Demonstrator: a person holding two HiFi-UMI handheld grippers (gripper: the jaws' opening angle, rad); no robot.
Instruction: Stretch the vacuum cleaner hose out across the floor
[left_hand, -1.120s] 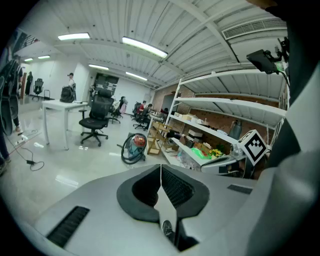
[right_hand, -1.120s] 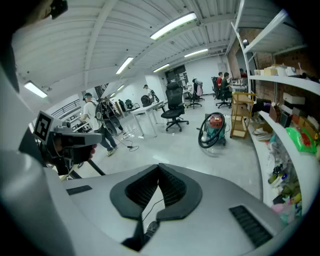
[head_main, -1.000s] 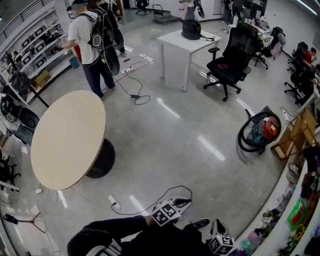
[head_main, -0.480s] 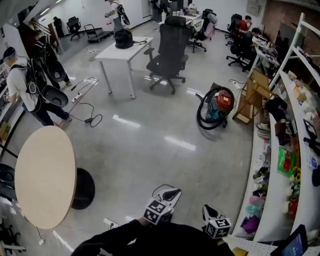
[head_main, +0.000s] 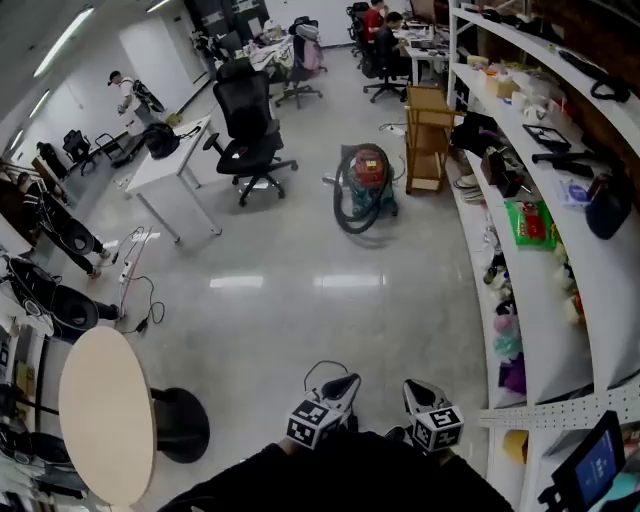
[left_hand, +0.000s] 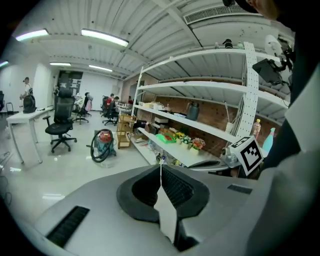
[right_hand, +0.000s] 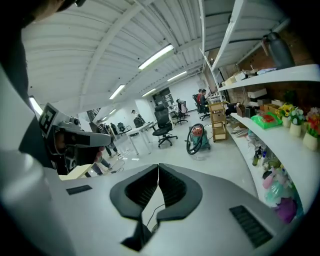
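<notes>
Well, both claws are idle. Left claw (head_main: 338, 388) is clenched, jaws edge to edge with nothing between them. Right claw (head_main: 418, 392) is the same. I hold both low in front of me, side by side.

Vacuum (head_main: 370, 172), red on top, stands well ahead across the floor (head_main: 300, 290). It sits near the far end of the long shelf (head_main: 520, 260) on my right, just beside a wooden rack (head_main: 428, 130). Hose (head_main: 342, 208) is black and looped in one big coil round the body. I cannot tell from here where its free end lies. Chair (head_main: 248, 140) stands off to the left, apart from it.

Step in hand, as I judge it, is closing the gap to the vacuum — no stretching has begun.

Notes for doing it well:
- Come up on the open-floor side, not along the shelf, since that is where there is room to pull.
- Release the jaws before reaching; clenched, they take nothing.
- Find the free end first and grasp there. A grip mid-coil would likely tighten the loop or drag the machine.
- The other claw could steady the body, or lift the coil clear as the first draws away.
- Draw toward the bare middle of the floor, low and slow, so the loops drop off one at a time. The vacuum may shift or tip if yanked.
- Mind the thin cable (head_main: 318, 372) on the floor close by my claws — an easy snag.
</notes>
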